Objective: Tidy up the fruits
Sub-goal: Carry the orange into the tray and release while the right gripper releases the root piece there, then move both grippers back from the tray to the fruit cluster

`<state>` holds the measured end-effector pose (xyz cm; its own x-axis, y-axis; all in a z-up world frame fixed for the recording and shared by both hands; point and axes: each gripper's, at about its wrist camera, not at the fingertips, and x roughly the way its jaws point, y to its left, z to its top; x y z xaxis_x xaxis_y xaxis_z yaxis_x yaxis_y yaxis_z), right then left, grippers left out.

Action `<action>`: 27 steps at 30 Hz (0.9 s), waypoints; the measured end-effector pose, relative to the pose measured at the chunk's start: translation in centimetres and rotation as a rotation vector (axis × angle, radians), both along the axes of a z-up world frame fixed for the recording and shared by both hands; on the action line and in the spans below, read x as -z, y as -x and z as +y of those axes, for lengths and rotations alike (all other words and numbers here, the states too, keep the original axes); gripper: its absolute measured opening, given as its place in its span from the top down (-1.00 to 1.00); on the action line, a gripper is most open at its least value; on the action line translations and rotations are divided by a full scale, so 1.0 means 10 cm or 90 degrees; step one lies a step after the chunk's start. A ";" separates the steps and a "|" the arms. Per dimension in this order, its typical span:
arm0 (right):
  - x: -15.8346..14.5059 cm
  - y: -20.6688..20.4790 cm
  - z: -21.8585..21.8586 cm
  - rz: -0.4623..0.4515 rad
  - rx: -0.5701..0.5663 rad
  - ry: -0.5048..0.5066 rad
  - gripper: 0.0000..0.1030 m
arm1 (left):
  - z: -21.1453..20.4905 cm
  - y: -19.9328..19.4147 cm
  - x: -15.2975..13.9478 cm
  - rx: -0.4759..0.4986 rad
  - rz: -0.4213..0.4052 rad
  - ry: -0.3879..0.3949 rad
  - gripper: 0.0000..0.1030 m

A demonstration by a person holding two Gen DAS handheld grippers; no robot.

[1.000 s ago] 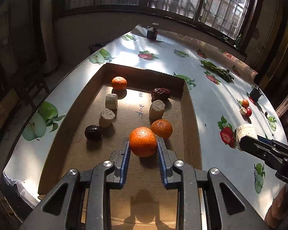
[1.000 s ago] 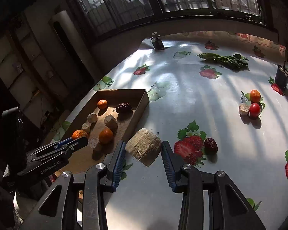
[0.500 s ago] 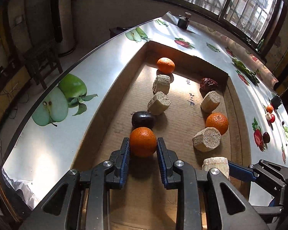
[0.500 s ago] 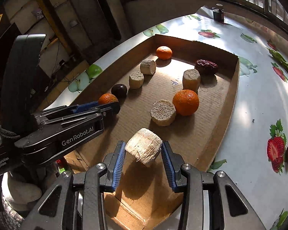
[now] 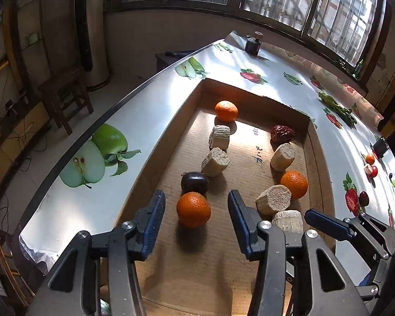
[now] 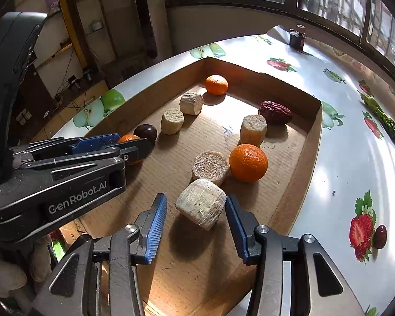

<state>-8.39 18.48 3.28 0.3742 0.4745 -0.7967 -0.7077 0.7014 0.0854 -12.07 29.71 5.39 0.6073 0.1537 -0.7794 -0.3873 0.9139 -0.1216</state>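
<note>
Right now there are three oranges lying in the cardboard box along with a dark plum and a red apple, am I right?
Nearly. The three oranges and the dark plum are in the cardboard box, but the red thing is a wrinkled dried date, not an apple; the right wrist view shows it near the far wall.

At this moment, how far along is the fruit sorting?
Done: the cardboard tray already holds oranges, cut stalk pieces, a red date and a dark plum. In hand: both tongs are opening, left tongs around an orange, right tongs around a stalk piece, both resting in the tray. Left: small fruits by the printed strawberry remain on the table.
</note>
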 end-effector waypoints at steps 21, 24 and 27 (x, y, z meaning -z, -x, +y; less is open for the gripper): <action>-0.35 0.09 -1.20 0.040 0.191 -0.177 -0.35 | -0.74 0.19 -0.65 0.015 -0.085 -0.160 -0.54; -0.34 0.09 -1.25 0.042 0.197 -0.183 -0.36 | -0.81 0.20 -0.67 0.020 -0.090 -0.165 -0.54; -0.32 0.11 -1.28 0.046 0.196 -0.184 -0.39 | -0.86 0.22 -0.67 0.027 -0.090 -0.169 -0.54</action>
<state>-9.44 5.71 6.53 0.4821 0.5572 -0.6761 -0.4541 0.8188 0.3511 -14.28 21.11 12.10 0.7172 0.3135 -0.6224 -0.3445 0.9358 0.0744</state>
